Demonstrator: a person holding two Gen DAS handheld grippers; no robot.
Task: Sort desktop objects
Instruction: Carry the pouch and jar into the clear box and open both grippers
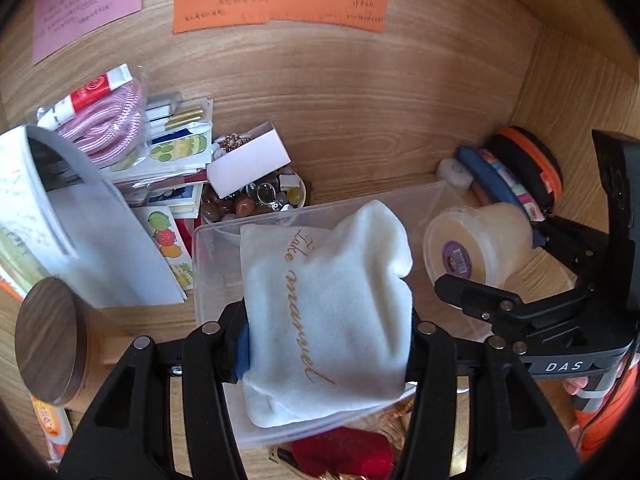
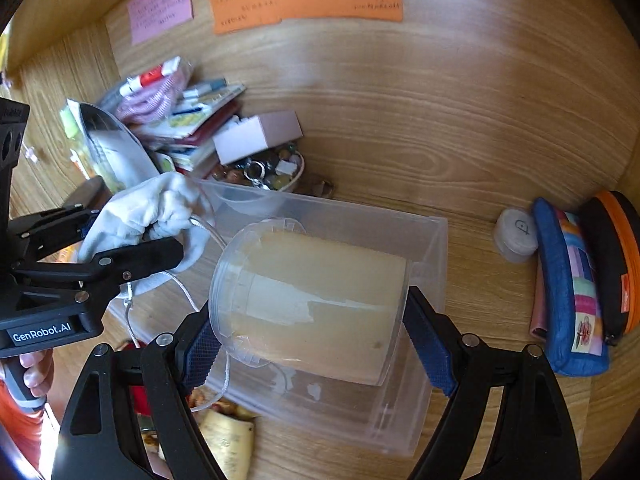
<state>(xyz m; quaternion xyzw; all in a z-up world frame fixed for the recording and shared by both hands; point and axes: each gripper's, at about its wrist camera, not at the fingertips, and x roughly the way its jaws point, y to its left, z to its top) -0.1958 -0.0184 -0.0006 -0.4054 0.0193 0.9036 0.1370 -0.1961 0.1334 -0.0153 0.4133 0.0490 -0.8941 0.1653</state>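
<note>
My left gripper (image 1: 326, 340) is shut on a white velvet pouch (image 1: 328, 312) with gold lettering and holds it over a clear plastic box (image 1: 216, 240). In the right wrist view the left gripper (image 2: 132, 232) pinches the pouch (image 2: 148, 208) at the box's left end, its cord hanging down. My right gripper (image 2: 312, 344) is shut on a clear tub of beige paste (image 2: 316, 304), lying on its side above the clear box (image 2: 428, 248). The tub also shows in the left wrist view (image 1: 476, 240).
A bowl of stones and trinkets (image 1: 256, 200) with a pink box (image 1: 248, 160) on it stands behind the clear box. Papers and stickers (image 1: 168, 152) pile at the left. Pencil cases (image 2: 572, 292) and a white puck (image 2: 516, 236) lie right. A wooden-lidded jar (image 1: 48, 340) stands near left.
</note>
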